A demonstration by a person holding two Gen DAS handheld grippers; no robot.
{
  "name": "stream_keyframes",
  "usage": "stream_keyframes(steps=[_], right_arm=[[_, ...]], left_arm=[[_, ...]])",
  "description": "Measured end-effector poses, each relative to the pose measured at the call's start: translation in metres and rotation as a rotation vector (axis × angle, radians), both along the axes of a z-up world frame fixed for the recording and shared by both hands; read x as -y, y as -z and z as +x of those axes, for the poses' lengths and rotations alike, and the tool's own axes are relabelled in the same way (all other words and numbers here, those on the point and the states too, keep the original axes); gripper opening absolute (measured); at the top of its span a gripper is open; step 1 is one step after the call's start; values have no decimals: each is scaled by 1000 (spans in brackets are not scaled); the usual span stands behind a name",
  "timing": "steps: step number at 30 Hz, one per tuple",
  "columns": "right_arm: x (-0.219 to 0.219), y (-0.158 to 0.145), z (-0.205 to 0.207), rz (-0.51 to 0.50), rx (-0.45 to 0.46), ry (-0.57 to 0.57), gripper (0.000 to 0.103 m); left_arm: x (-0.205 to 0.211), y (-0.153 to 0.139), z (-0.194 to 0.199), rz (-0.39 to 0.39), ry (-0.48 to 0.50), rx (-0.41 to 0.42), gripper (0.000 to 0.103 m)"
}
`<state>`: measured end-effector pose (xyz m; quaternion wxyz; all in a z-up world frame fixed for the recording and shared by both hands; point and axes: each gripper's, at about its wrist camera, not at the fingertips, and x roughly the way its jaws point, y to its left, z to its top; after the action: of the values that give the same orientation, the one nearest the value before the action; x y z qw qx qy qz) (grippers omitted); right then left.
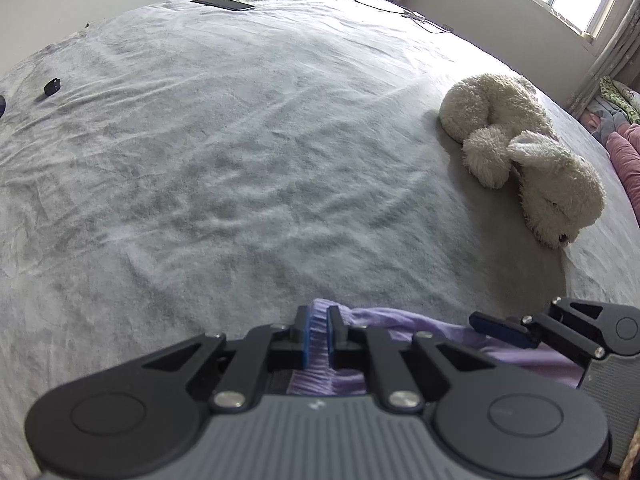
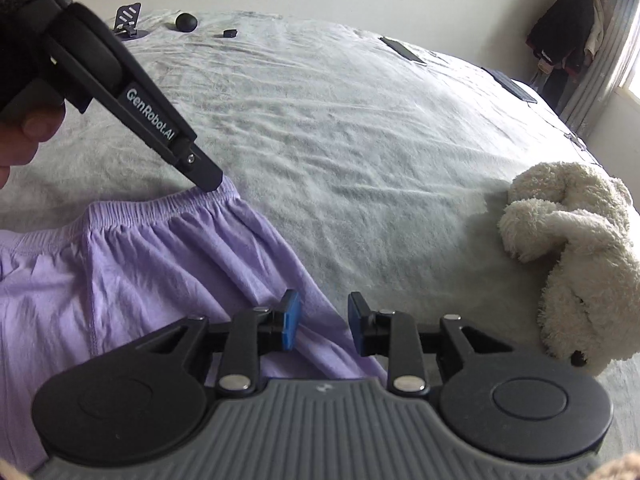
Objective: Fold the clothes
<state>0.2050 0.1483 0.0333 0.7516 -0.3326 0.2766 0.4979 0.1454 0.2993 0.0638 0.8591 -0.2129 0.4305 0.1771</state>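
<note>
My left tongs [image 1: 319, 328] are pinched tight on the gathered elastic waistband of the lilac shorts [image 2: 132, 264], which lie spread on the grey bed cover [image 1: 240, 152] below and to the left of my right tongs [image 2: 324, 322]. My right tongs stand partly open with nothing pressed between the blue pads [image 2: 291, 320], the shorts' edge lying loose beneath them. A white plush rabbit [image 1: 532, 156] lies on the cover to the right of both tongs, apart from the shorts
</note>
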Motion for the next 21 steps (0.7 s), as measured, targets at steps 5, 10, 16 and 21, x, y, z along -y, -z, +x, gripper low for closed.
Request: stream_keyframes(steps=[5, 10, 16, 21], right_arm=[[-11, -1, -1, 10, 75, 30, 0], [-22, 1, -1, 3, 152, 48, 0], [-30, 17, 1, -32, 212, 82, 1], [-32, 16, 0, -3, 248, 132, 1]], left_arm=[[-8, 0, -2, -47, -37, 6, 8], [-9, -3, -4, -64, -37, 22, 8], [-5, -3, -3, -76, -13, 23, 8], [-3, -4, -3, -77, -9, 27, 8]])
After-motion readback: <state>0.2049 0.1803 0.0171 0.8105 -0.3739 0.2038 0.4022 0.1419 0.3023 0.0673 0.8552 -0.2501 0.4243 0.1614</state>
